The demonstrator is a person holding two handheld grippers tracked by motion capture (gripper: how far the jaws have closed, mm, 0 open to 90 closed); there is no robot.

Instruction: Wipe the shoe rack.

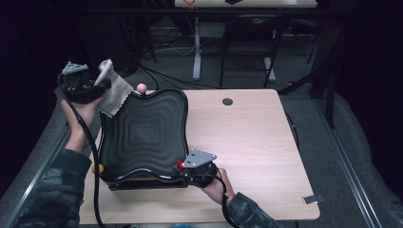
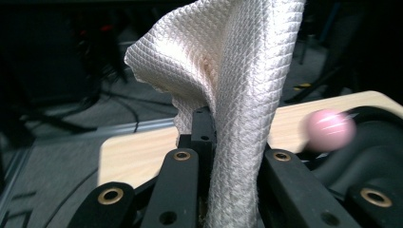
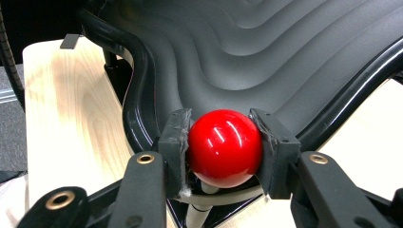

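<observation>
We start with the biggest piece, the black ridged tray (image 1: 142,137), which sits on the left half of the wooden table (image 1: 247,142) on a low frame with round knobs at its corners. It looks rigid and bulky, something we would judge too awkward to lift by its rim, so the knobs are the sensible holds. Our right gripper (image 3: 224,142) is clamped on the red knob (image 3: 224,147) at the tray's near right corner, a pad pressed to each side. That ball looks hard and glossy, so we expect it to slip unless the pads stay square across its middle.

The white cloth (image 2: 237,95) is light, limp and waffle-textured, easy to pinch anywhere, though a loose corner will flop. Our left gripper (image 2: 209,142) has its jaws closed tight on a fold of it, held up beyond the tray's far left corner, near the pink knob (image 2: 330,129).
</observation>
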